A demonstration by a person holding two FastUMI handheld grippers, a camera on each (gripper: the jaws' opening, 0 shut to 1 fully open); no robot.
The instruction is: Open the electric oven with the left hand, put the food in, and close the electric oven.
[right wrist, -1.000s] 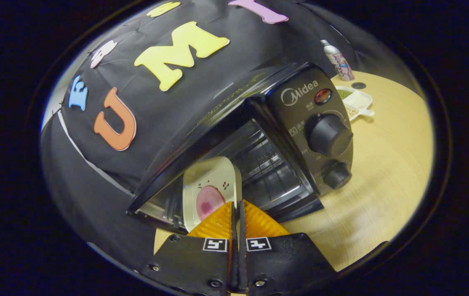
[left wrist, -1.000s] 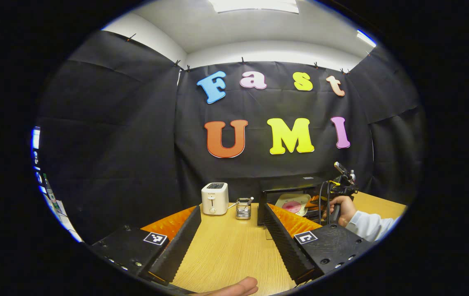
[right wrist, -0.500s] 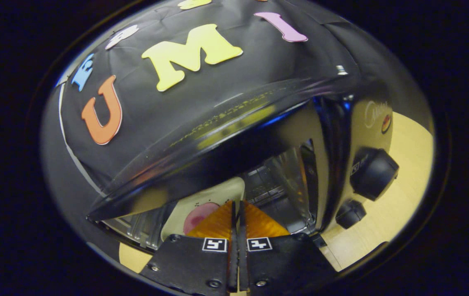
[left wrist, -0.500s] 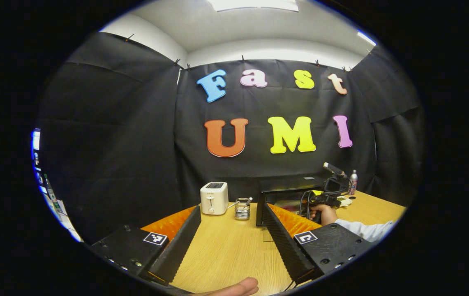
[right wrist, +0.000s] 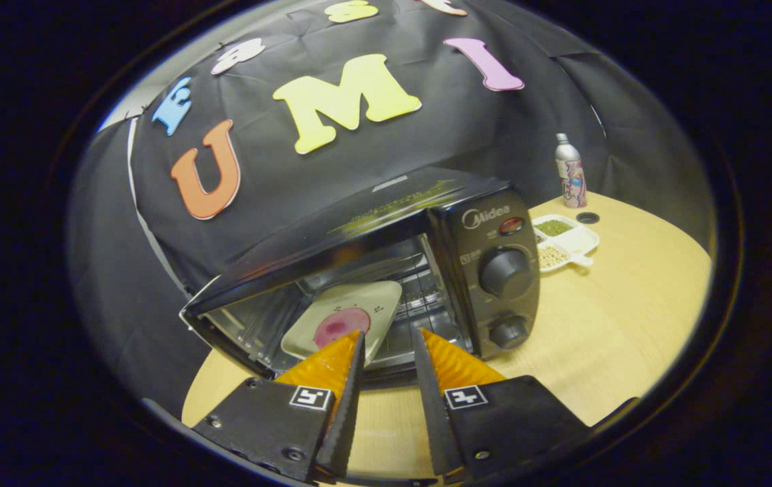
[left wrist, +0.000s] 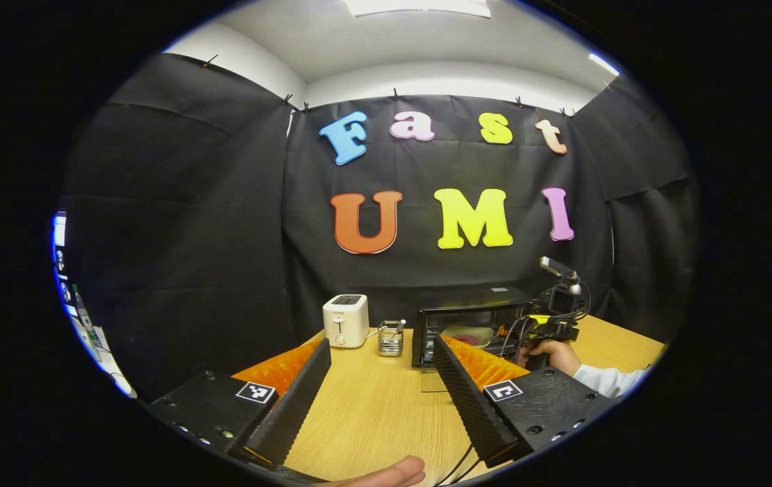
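In front of the oven (right wrist: pixel 386 270) mouth, the right tool (right wrist: pixel 386 338) sits with its fingers parted by a narrow gap, holding nothing. Its fingertips (right wrist: pixel 352 341) lie just short of the oven's front edge; whether the left one overlaps or touches the plate rim cannot be told. The plate (right wrist: pixel 345 318) lies flat on the rack inside the oven, toward the left of the cavity, carrying a round pink piece of food (right wrist: pixel 342 325). Oven door is down and open; its glass shows in the left gripper view as a clear pane (left wrist: pixel 434 382) in front of the oven (left wrist: pixel 467 325).

Oven control panel with two knobs (right wrist: pixel 506 270) is on the right side of the oven. Right of the oven on the tabletop (right wrist: pixel 616 338): a divided white dish (right wrist: pixel 565 240) with green and pale contents, a small dark cap (right wrist: pixel 588 218), and a bottle (right wrist: pixel 570 170) standing upright behind them.

Left tool (left wrist: pixel 382 375): fingers wide apart, empty, hanging above the tabletop (left wrist: pixel 372 412) well in front of the oven. Left of the oven: a small wire holder (left wrist: pixel 390 338), then a white toaster (left wrist: pixel 346 320). The right tool (left wrist: pixel 558 304) with its holding hand (left wrist: pixel 548 353) and pale sleeve appears at the oven front.
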